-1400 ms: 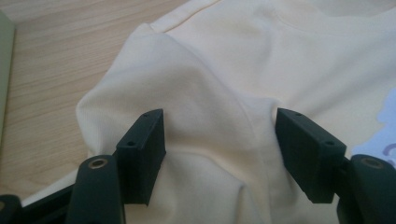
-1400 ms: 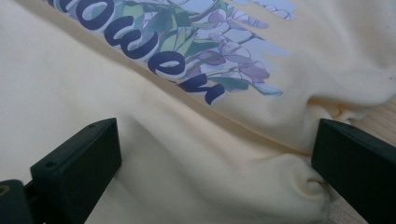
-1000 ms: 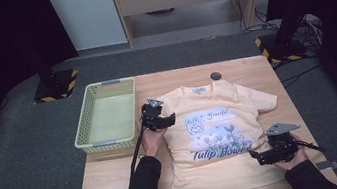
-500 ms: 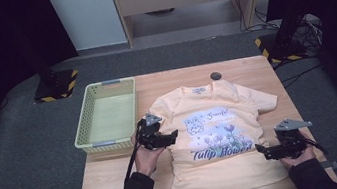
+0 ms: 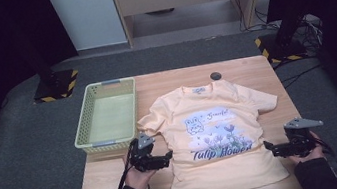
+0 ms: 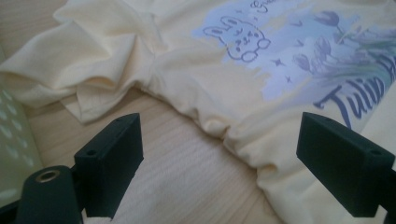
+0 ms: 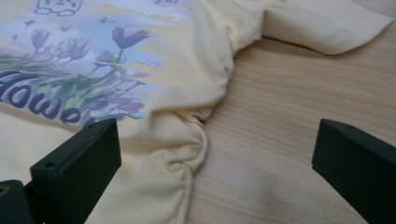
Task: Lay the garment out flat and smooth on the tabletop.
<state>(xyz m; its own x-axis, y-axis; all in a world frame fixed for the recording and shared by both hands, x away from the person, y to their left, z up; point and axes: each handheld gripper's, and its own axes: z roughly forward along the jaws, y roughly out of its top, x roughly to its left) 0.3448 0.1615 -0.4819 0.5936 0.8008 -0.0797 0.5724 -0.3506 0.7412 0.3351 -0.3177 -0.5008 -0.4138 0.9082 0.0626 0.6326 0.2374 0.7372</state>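
Both hands slid down beside the T-shirt point(image 5: 215, 133); left gripper point(image 5: 164, 156) fingers just spread, right gripper point(image 5: 272, 150) fingers apart, nothing grabbed yet.

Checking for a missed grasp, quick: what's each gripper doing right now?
Left gripper: open, jaws just opening, T-shirt edge ahead, unheld.
Right gripper: open, holding nothing.

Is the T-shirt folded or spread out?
Spread: the T-shirt lies flat, print up, both sleeves out, on the table; its side edges are slightly bunched.
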